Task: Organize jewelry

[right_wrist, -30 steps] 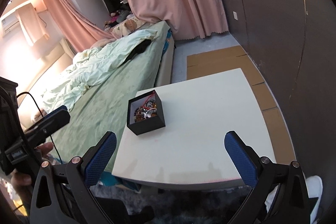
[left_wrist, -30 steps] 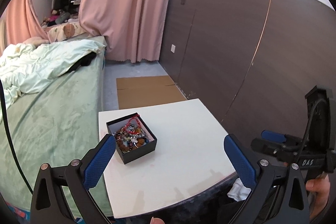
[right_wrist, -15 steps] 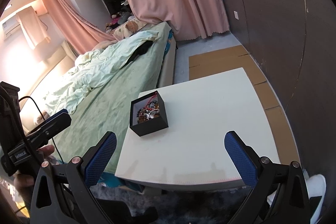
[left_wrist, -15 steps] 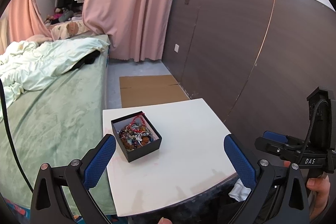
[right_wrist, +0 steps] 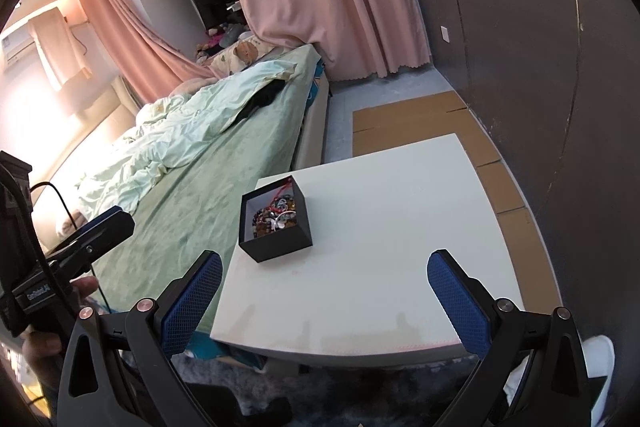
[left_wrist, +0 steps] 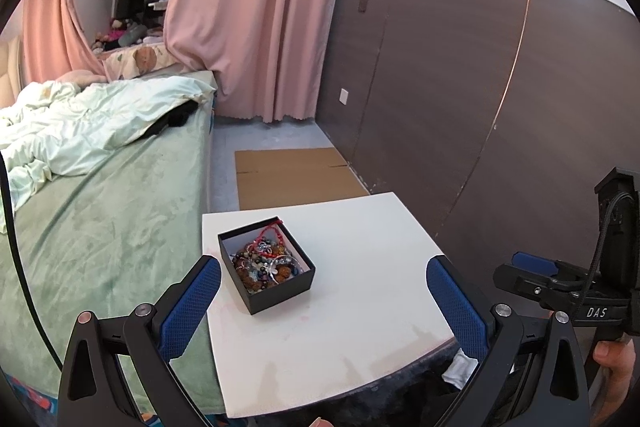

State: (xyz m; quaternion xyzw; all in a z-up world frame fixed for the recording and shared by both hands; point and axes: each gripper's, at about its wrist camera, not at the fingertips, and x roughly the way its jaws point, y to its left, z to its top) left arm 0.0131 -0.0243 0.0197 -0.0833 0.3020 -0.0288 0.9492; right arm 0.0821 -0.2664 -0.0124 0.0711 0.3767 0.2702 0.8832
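A small open black box (left_wrist: 266, 268) full of tangled jewelry (left_wrist: 264, 263), with beads, a red cord and silver pieces, sits on the left part of a white table (left_wrist: 360, 291). It also shows in the right wrist view (right_wrist: 276, 225). My left gripper (left_wrist: 322, 301) is open and empty, held above the table's near edge. My right gripper (right_wrist: 324, 297) is open and empty, also above the near edge. The right gripper is seen at the right in the left wrist view (left_wrist: 560, 281); the left gripper at the left in the right wrist view (right_wrist: 72, 247).
A bed (left_wrist: 100, 219) with green cover and rumpled duvet lies along the table's left side. A dark panelled wall (left_wrist: 460, 99) stands to the right. Flattened cardboard (left_wrist: 292, 175) lies on the floor beyond the table. Pink curtains (left_wrist: 256, 15) hang at the back.
Both cameras have shifted slightly, so the table and box sit a little higher and further right in view. Both grippers stay open and empty. The box has not moved on the table.
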